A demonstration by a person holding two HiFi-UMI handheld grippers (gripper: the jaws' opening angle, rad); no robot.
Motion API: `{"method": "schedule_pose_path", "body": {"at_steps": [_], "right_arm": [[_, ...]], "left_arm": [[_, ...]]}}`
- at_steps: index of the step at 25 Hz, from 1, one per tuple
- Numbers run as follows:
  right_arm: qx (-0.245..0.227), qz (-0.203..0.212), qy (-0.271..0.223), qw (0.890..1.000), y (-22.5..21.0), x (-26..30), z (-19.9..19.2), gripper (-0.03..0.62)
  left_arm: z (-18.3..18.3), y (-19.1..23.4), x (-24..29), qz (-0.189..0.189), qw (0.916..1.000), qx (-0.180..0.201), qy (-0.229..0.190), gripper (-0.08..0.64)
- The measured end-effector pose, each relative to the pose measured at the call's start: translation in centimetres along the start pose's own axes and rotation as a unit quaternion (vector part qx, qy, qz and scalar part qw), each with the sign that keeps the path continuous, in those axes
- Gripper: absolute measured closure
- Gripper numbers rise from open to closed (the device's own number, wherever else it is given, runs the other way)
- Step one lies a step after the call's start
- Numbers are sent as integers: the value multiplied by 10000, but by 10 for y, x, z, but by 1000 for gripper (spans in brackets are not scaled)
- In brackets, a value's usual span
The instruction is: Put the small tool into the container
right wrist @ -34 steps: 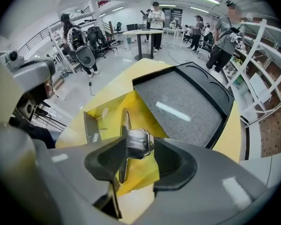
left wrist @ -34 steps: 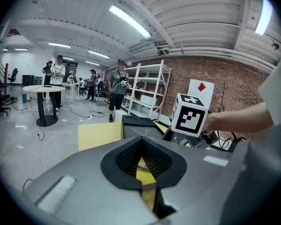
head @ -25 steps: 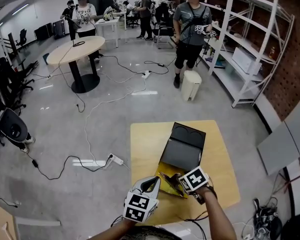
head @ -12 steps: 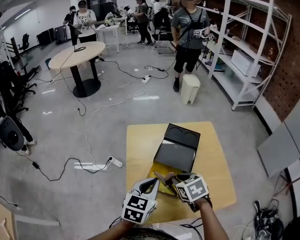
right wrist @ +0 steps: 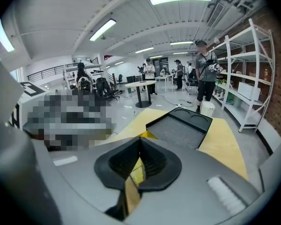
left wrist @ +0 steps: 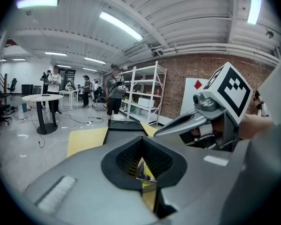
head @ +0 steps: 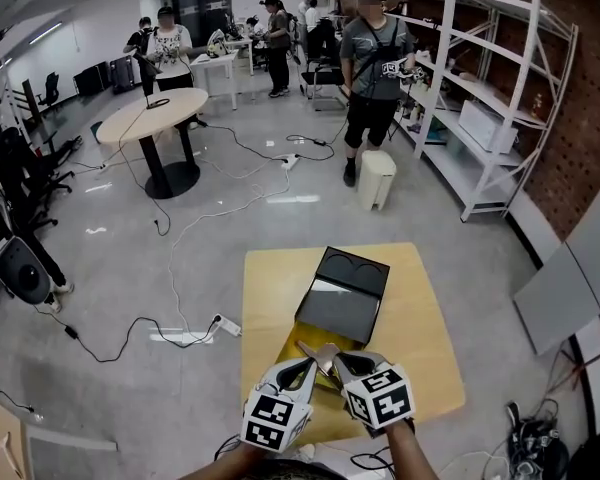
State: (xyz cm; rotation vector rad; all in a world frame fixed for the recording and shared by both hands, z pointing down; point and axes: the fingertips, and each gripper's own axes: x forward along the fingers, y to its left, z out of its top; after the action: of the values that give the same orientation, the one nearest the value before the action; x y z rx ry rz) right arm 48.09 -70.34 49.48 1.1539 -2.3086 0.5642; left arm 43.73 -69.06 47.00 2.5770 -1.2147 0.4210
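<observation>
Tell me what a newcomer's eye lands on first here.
First, the two marker-cubed grippers low in the head view: the left gripper and the right gripper, whose jaws have just closed, both pinch a yellow packet. Just beyond them a black container lies on the yellow table. Further back, a person stands by the white shelving, with cables trailing over the grey floor.

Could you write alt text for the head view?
The left gripper and right gripper pinch a thin yellow item over a yellow table, near a black container; the right jaws have just closed. People stand beyond.
</observation>
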Motion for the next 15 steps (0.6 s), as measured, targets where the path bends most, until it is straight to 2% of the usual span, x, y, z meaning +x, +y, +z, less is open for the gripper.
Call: {"method": "schedule_pose_path", "body": {"at_steps": [6,11,15], "right_arm": [[104,56,-508,9986,14,-27,1,586],[88,-42,-1235,9923,31,-45,26,586],[92,-169,-1491,9886,26,-54,8,588]], "left_arm": [[6,-23,0,-21,9999,91,-107,546],[23,-25,-8,-47,9998,100,-166,546],[12,-40,-1,-37,9998,110,-168,546]]}}
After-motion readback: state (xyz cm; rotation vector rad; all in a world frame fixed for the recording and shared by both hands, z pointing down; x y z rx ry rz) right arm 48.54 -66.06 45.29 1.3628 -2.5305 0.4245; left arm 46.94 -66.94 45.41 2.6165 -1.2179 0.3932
